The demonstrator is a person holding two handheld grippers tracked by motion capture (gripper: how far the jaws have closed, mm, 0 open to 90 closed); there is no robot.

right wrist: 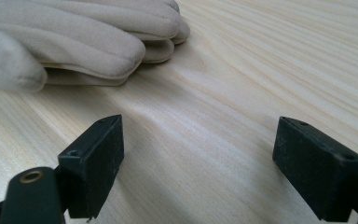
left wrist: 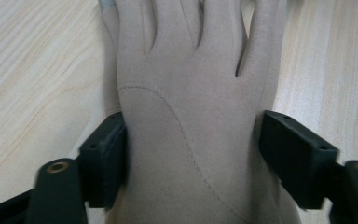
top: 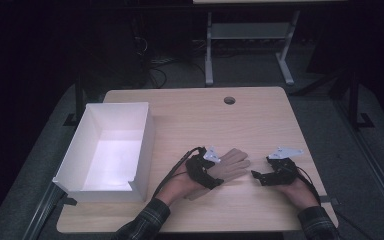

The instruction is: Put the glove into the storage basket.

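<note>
The left gripper [left wrist: 191, 154] has its two black jaws set wide, one on each side of a beige fabric glove [left wrist: 186, 116] lying flat on the pale wood-grain table [left wrist: 32, 70]. Each jaw sits at or against an edge of the palm part of the glove — whether they press into the cloth I cannot tell. Beyond the jaws the glove's fingers run away from the gripper, and a curved seam crosses the palm between the jaws.

The right gripper [right wrist: 198, 172] holds nothing; its jaws stand wide apart with bare table [right wrist: 261, 70] between them. Ahead of its left jaw and off to that side lie the tips of the glove [right wrist: 74, 42] fingers, apart from both jaws.

From the high view, the left gripper [top: 203, 170] rests over the glove [top: 232, 162] and the right gripper [top: 272, 172] sits just beside the fingertips, jaws towards them. Farther off — beyond the left gripper's outer side — stands an open white rectangular box [top: 75, 150] on the table [top: 260, 115].
</note>
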